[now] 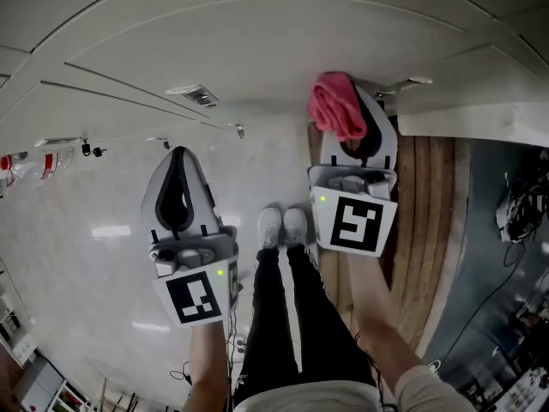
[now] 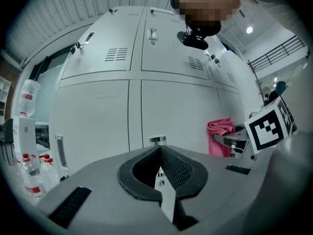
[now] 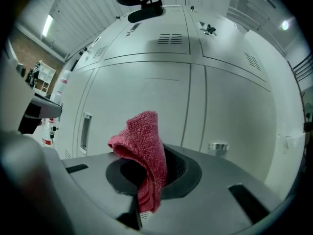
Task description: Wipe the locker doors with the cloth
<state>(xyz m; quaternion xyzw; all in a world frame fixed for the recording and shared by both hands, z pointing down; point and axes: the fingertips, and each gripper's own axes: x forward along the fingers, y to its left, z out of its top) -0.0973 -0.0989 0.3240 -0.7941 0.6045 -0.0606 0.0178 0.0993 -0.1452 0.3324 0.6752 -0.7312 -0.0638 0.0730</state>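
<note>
Person stands facing a bank of grey locker doors (image 3: 146, 102), one gripper in each hand.

R gripper (image 3: 162, 156): jaws pinching the pink cloth (image 3: 143, 146). One fold stands up above the jaws and one end hangs down the near side. In head view the cloth (image 1: 336, 106) bunches at the far tip of the R gripper, close up to the lockers. Can't tell if it touches a door. In L gripper view the cloth shows at right, in front of a lower door.

L gripper (image 2: 160, 153): jaws pressed together at the tip, nothing btw them. It's held left of the R gripper and nearer the person, well apart from the cloth. It points at the seam btw two lower doors, w/ a round knob (image 2: 157, 140) just past its tip.

Doors come in two rows, the upper ones w/ vent slots (image 2: 116, 54). A recessed handle (image 3: 86, 131) sits on the door left of the cloth, another knob to the right.

Floor: pale tiles (image 1: 86, 256) at left, wood strip (image 1: 433, 230) at right. Person's white shoes (image 1: 283, 226) show btw the two grippers. Water bottles (image 2: 33, 187) stand at far left by the lockers. A marker cube (image 1: 356, 223) sits at the near end of the R gripper, and the L has one too.
</note>
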